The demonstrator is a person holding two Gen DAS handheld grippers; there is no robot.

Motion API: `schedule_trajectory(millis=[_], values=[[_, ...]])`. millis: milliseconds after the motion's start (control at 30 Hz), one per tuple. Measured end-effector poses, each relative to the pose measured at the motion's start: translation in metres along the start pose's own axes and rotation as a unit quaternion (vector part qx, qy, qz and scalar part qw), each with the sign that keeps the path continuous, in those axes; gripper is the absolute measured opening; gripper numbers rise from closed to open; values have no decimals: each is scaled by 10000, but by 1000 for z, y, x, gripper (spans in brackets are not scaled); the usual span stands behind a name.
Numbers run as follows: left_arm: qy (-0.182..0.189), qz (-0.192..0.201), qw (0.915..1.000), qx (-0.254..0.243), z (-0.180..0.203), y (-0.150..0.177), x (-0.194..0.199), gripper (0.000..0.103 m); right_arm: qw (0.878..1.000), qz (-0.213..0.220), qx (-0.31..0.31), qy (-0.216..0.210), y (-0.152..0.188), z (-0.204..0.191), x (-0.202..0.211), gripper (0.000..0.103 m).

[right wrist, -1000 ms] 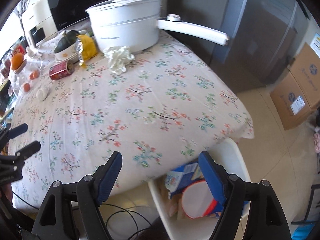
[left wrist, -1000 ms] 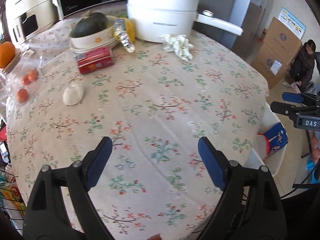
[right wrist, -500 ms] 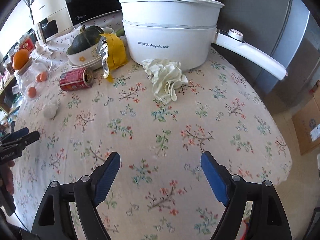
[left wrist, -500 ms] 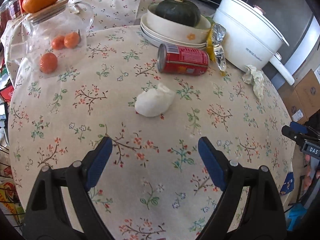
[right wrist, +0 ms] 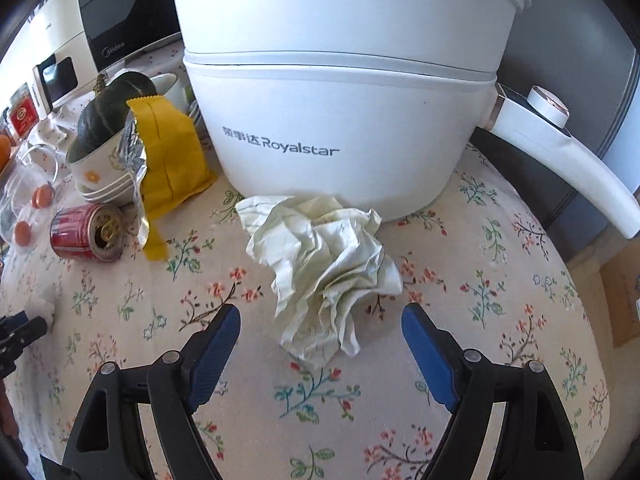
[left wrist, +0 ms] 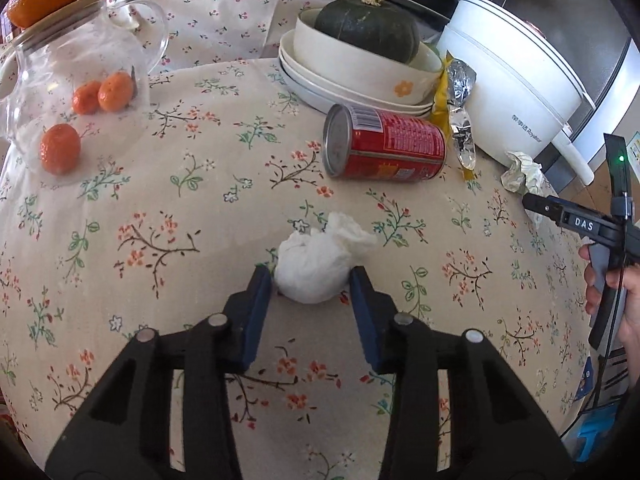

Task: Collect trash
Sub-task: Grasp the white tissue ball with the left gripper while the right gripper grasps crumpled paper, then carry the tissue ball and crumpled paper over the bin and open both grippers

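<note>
Now the left gripper [left wrist: 312,280] is closing on the white tissue ball [left wrist: 310,270] on the floral tablecloth [left wrist: 180,240], light and squashy, best pinched mid-body, while the right gripper [right wrist: 320,322] hovers wide open before the crumpled paper [right wrist: 324,264].

"Royalstar" after Chinese characters on the white electric pot [right wrist: 340,128], "Midea" on the black microwave [right wrist: 120,20] left of it, "DAS" on the right gripper [left wrist: 584,222]

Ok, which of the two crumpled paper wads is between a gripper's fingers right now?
The round white tissue ball, inside the closing left gripper. The looser cream wad by the pot lies just ahead of the open right gripper.
</note>
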State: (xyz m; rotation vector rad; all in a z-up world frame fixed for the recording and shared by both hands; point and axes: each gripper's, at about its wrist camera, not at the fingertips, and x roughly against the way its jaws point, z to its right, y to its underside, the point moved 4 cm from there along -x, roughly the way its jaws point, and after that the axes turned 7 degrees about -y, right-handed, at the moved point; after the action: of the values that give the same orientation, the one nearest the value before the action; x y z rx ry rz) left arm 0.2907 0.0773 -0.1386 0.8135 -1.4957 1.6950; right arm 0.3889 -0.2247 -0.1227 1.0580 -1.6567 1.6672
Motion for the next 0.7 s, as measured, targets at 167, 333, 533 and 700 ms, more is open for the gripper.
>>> schedule_trajectory(millis=[167,333,533,700], values=[[68,63,10000,26,-5,-3,-1,31,9995,208,-211,-120,-12,8,-11,72],[122,103,9998,-89,0,-2,8,28,9986,214,-242,-413,-12,9,-12,24],[168,142,9996,-155,11,0,34,28,9992,166,-89,-353,0,5,17,17],[193,145,9995,-187,23,8,59,28,9993,194,122,-289,18,-8,58,17]])
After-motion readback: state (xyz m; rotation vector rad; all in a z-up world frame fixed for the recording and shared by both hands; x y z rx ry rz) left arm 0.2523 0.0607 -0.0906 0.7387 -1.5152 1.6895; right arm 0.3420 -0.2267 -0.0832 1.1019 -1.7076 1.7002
